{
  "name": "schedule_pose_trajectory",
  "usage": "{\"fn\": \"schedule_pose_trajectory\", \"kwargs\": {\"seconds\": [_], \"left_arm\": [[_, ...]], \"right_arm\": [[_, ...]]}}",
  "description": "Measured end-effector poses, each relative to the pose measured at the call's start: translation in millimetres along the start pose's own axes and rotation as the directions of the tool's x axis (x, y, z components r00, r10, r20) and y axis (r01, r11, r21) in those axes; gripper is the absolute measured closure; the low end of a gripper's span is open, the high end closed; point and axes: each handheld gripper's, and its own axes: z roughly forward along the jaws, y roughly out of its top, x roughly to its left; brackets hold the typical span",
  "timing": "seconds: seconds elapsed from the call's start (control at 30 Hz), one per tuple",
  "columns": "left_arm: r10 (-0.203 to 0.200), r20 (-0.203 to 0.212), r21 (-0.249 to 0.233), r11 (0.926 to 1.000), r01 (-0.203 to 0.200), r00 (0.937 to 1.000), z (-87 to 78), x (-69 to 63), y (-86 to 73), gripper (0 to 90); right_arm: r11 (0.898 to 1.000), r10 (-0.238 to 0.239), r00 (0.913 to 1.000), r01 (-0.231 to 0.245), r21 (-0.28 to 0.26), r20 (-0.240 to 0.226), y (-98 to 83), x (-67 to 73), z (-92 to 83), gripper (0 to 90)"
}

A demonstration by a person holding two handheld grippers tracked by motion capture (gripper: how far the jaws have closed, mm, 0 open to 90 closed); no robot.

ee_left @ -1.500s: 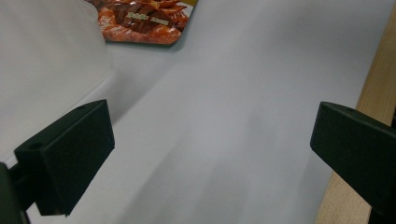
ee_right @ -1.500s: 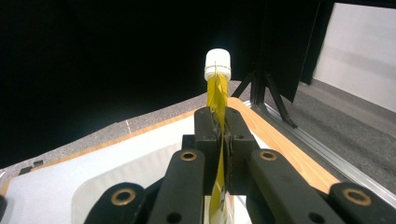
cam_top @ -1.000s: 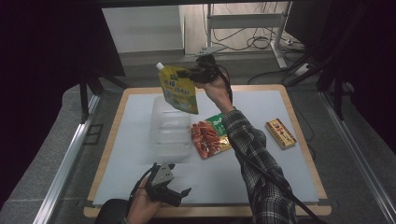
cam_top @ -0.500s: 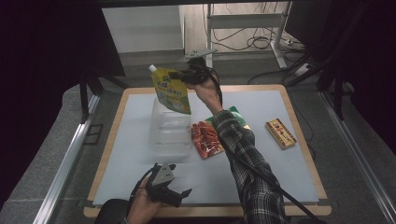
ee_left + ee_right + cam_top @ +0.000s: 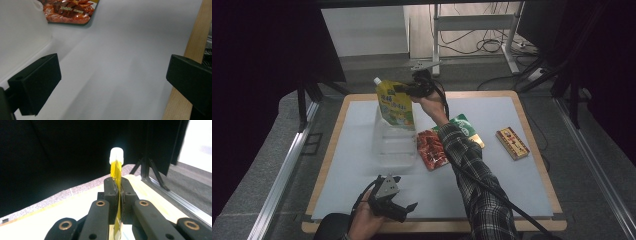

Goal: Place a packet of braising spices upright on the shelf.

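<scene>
High view overlooks the table; gripper views sit close, sharing it.

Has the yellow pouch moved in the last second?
Yes. The yellow pouch, clamped in the right hand-held gripper, has come down and left toward the clear container.

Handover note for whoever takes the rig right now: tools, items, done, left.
Right tool: shut on the top edge of the yellow spouted pouch, held in the air above the clear bin.
Left tool: open and holding nothing, at the near edge of the table.
On the table right of the bin: red snack pack, green pack, brown box.
Done: pouch picked up and carried over the bin.
Left, probably: lower the pouch in and release it, then the other three items.
</scene>
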Motion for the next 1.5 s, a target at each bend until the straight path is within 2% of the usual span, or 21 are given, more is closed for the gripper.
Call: {"fn": "schedule_pose_trajectory", "kwargs": {"seconds": [0.13, 0.2, 0.3, 0.33, 0.4, 0.47, 0.67, 0.8, 0.9, 1.17, 1.3, 1.5], "left_arm": [[0.000, 0.004, 0.006, 1.0000, 0.000, 1.0000, 1.1, -0.6, -0.1, 0.0], [0.000, 0.004, 0.008, 1.0000, 0.000, 1.0000, 1.6, -0.9, -0.1, 0.0], [0.001, 0.003, 0.010, 1.0000, -0.001, 1.0000, 1.6, -0.7, -0.2, 0.0], [0.000, 0.004, 0.008, 1.0000, 0.000, 1.0000, 1.5, -0.4, -0.2, 0.0], [-0.002, 0.005, 0.006, 1.0000, 0.002, 1.0000, 1.4, -0.1, -0.3, 0.0], [-0.002, 0.005, 0.007, 1.0000, 0.002, 1.0000, 1.6, -0.4, -0.3, 0.0], [0.001, 0.006, 0.012, 0.9999, -0.001, 1.0000, 2.4, -0.8, -0.4, 0.0], [0.000, 0.007, 0.013, 0.9999, 0.000, 1.0000, 2.7, -0.9, -0.4, 0.0], [0.000, 0.009, 0.014, 0.9999, 0.000, 1.0000, 3.1, -1.5, -0.4, 0.0], [0.000, 0.008, 0.014, 0.9999, 0.000, 1.0000, 3.2, -1.4, -0.5, 0.0], [0.000, 0.005, 0.012, 0.9999, 0.000, 1.0000, 3.2, -1.2, -0.5, 0.0], [0.008, 0.006, 0.000, 1.0000, -0.008, 1.0000, 2.6, -1.6, -0.3, 0.0]], "right_arm": [[1.000, -0.002, 0.9995, 0.001, 0.022, 0.033, -7.1, -2.9, -2.3, 85.7], [1.000, 0.015, 0.9995, -0.016, 0.012, 0.027, -9.3, -3.8, -3.7, 85.7], [1.000, 0.006, 0.9997, -0.006, 0.024, 0.024, -7.3, -1.0, -2.8, 84.9], [0.999, -0.006, 0.9995, 0.005, 0.037, 0.032, -5.8, 0.9, -2.5, 81.6], [0.994, -0.063, 0.9950, 0.055, 0.095, 0.078, -4.8, 5.3, 0.5, 62.7], [0.990, -0.090, 0.9905, 0.077, 0.118, 0.104, -5.8, 7.7, 1.6, 52.3], [0.986, -0.101, 0.9840, 0.079, 0.147, 0.147, -8.2, 9.0, -1.1, 33.3], [0.983, -0.112, 0.9806, 0.085, 0.163, 0.161, -8.2, 9.4, -5.0, 27.0], [0.983, -0.096, 0.9809, 0.068, 0.169, 0.169, -8.5, 8.2, -8.0, 22.3], [0.985, -0.060, 0.9896, 0.038, 0.168, 0.131, -12.0, 6.6, -17.2, 12.6], [0.984, -0.071, 0.9878, 0.046, 0.171, 0.139, -14.4, 8.2, -22.4, 6.0], [0.982, -0.076, 0.9862, 0.049, 0.183, 0.147, -18.7, 11.9, -30.4, 2.8]]}}
